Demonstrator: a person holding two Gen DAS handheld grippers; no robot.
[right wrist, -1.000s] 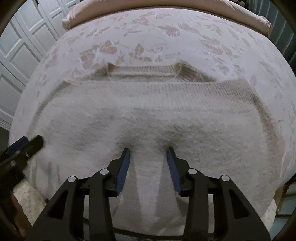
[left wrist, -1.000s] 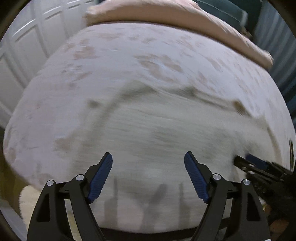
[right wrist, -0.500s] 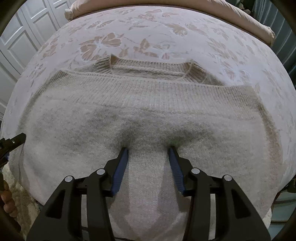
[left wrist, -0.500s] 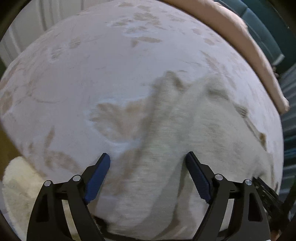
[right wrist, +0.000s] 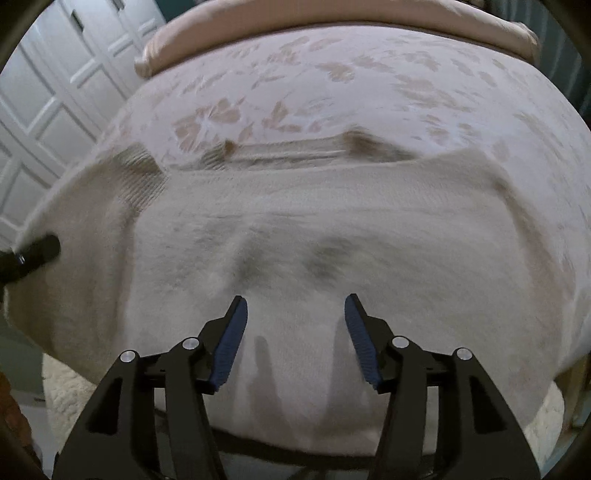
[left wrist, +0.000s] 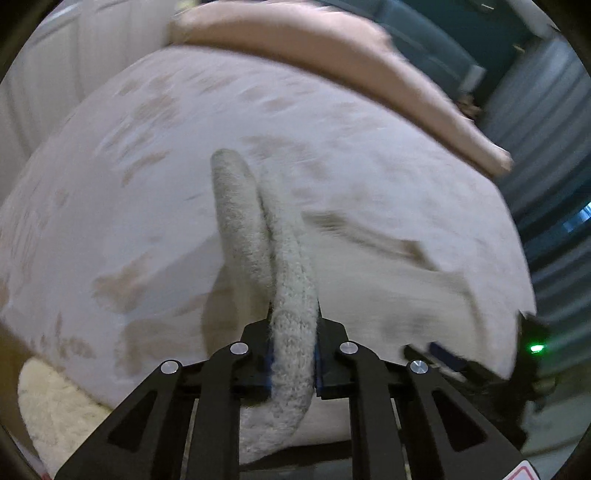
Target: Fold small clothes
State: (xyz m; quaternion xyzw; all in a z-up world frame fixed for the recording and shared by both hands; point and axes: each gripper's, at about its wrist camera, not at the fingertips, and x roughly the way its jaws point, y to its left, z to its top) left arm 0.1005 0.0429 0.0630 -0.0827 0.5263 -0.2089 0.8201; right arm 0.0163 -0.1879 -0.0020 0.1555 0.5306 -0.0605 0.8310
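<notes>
A cream knit sweater (right wrist: 314,229) lies spread flat on the bed, neckline at the far side. My left gripper (left wrist: 293,332) is shut on the sweater's left sleeve (left wrist: 258,236), which rises off the bed in a thick fold. In the right wrist view the left gripper's tip (right wrist: 33,254) shows at the left edge, with the sleeve folded over toward the body. My right gripper (right wrist: 295,325) is open and empty above the sweater's lower middle. The right gripper (left wrist: 465,363) also shows at the lower right of the left wrist view.
The bed has a pale floral cover (right wrist: 369,81) and a pink folded blanket (right wrist: 332,18) at the far end. White panelled doors (right wrist: 44,96) stand to the left. A fluffy cream rug (left wrist: 55,410) lies on the floor by the bed's near edge.
My left gripper has closed on the sweater's left sleeve and lifted it. My right gripper has opened wider over the sweater's lower middle.
</notes>
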